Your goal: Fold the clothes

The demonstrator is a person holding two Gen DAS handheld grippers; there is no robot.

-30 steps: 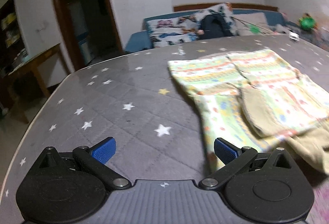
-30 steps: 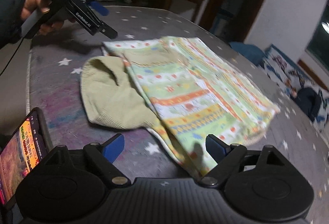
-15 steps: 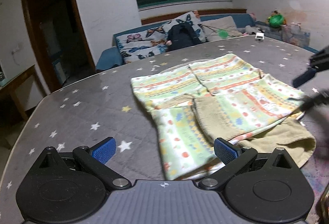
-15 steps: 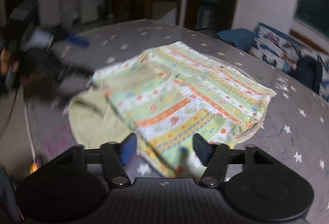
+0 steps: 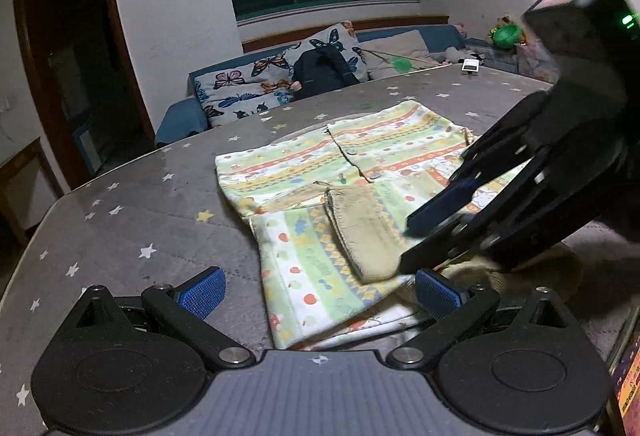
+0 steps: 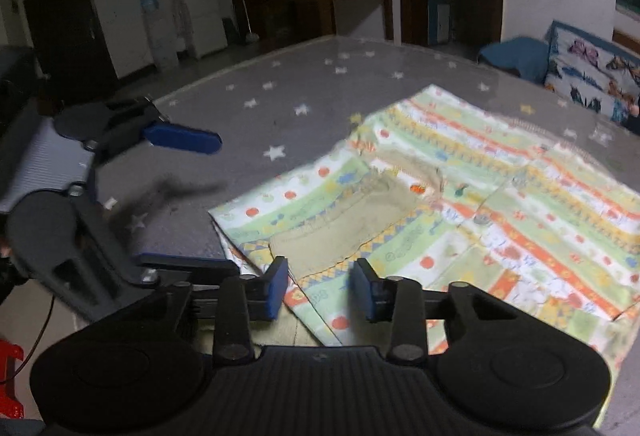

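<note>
A child's garment [image 5: 320, 204] with green, orange and yellow printed stripes and a tan corduroy lining [image 5: 362, 232] lies partly folded on the grey star-patterned table [image 5: 132, 212]. My left gripper [image 5: 318, 294] is open just above its near hem. My right gripper [image 6: 320, 286] is open, its pads narrowed, over the garment's [image 6: 480, 204] near edge beside the tan lining [image 6: 340, 232]. The right gripper also shows in the left wrist view [image 5: 432, 240], open, over the tan part. The left gripper shows in the right wrist view [image 6: 184, 200], open, left of the garment.
A sofa with butterfly cushions [image 5: 256, 84] and a dark bag [image 5: 320, 70] stands behind the table. A small white box [image 5: 470, 67] sits at the table's far edge. A phone's lit screen [image 5: 628, 392] is at the near right. A doorway [image 5: 68, 68] is left.
Both grippers have come in close to the garment's near edge. The right gripper's pads have narrowed. The right gripper now fills the right side of the left wrist view.
</note>
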